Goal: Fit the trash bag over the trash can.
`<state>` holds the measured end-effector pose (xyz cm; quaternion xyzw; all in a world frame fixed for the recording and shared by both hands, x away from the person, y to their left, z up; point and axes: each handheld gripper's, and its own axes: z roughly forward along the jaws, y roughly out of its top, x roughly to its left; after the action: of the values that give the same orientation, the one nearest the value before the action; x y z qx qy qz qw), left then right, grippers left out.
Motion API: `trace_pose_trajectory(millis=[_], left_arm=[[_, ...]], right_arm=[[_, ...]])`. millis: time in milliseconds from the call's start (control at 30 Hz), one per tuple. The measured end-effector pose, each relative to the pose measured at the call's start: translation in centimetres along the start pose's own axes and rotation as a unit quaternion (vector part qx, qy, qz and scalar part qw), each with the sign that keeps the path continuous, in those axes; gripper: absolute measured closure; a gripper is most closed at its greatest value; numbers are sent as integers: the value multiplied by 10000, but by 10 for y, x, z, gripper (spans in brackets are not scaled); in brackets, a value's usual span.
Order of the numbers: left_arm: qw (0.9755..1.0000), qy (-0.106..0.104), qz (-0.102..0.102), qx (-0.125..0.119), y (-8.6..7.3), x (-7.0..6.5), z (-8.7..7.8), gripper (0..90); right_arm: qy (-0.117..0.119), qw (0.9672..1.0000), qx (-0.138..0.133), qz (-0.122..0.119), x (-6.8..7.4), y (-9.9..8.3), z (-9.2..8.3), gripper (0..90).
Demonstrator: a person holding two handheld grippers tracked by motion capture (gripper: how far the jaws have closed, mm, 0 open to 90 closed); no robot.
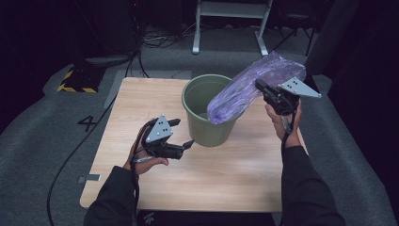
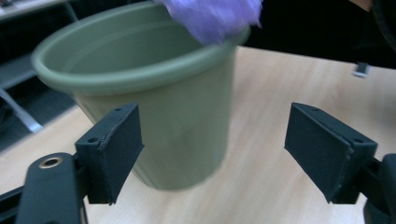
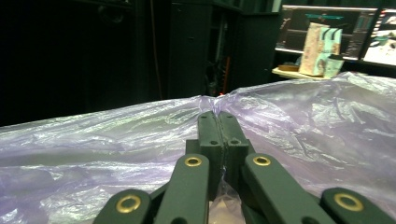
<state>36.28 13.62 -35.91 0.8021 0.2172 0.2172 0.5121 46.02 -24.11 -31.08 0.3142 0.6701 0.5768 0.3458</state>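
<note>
A purple plastic bag (image 1: 254, 87) hangs over a green bin (image 1: 207, 110) on a wooden counter (image 1: 141, 103).
The right hand-held gripper (image 1: 260, 85) pinches the bag (lower end at the rim); the left hand-held gripper (image 1: 181, 133) waits beside the bin, jaws wide apart and empty.

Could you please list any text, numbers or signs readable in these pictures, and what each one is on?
"4": a dark numeral on the grey floor, left of the wooden table.
Monitor and pale package in the right gripper view: their text is too small and blurred to read.
</note>
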Motion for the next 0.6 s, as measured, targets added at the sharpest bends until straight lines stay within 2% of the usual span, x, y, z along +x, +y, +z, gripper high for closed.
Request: trace_pose_trajectory(millis=[33,300,500,600], left_arm=[[10000,-53,-22,23,4,2,2,189],[10000,-33,49,-63,28,9,13,191],[10000,15,-15,-61,44,19,29,189],[10000,64,56,33,50,21,38,186]], right_arm=[[-42,10000,12,-11,0,0,0,900],[-382,9992,96,-40,-4,-3,3,900],[-442,9989,109,-58,-3,-5,5,900],[-364,9991,132,-176,1,-5,5,900]])
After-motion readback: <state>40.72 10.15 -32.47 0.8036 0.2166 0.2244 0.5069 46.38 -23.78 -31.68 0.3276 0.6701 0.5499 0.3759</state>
